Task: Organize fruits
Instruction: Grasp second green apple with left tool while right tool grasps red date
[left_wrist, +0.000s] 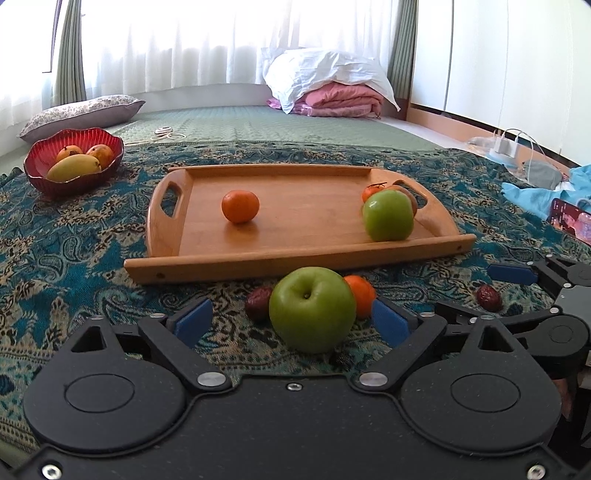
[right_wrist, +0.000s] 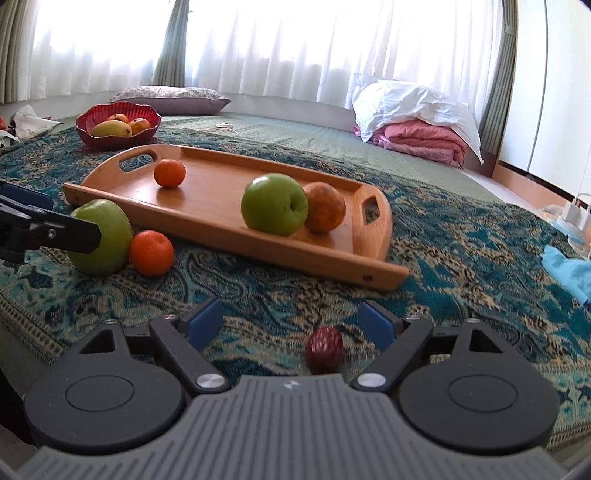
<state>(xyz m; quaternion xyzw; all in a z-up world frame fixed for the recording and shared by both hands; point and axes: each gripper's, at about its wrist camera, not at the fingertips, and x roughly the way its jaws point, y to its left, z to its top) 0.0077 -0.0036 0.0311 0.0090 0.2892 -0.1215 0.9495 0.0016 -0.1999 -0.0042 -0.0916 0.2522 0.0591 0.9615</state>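
Note:
My left gripper (left_wrist: 291, 321) is open around a green apple (left_wrist: 312, 308) that rests on the patterned cloth; neither blue pad presses on it. Just behind the apple lie a tangerine (left_wrist: 364, 295) and a dark red date (left_wrist: 256, 302). My right gripper (right_wrist: 291, 325) stands open with a second red date (right_wrist: 325, 349) lying on the cloth between its fingers, untouched. Beyond is a wooden tray (left_wrist: 258, 258) that holds a tangerine (left_wrist: 240, 206), another green apple (left_wrist: 388, 216), a small tangerine (left_wrist: 373, 192) and a brownish-orange fruit (right_wrist: 325, 212).
A red bowl (left_wrist: 74, 162) with mangoes stands at the back left. A phone (left_wrist: 570, 221), blue cloth (left_wrist: 546, 192) and a charger with cables (left_wrist: 506, 146) lie at the right. A pillow (left_wrist: 81, 114) and folded bedding (left_wrist: 332, 88) lie by the curtains.

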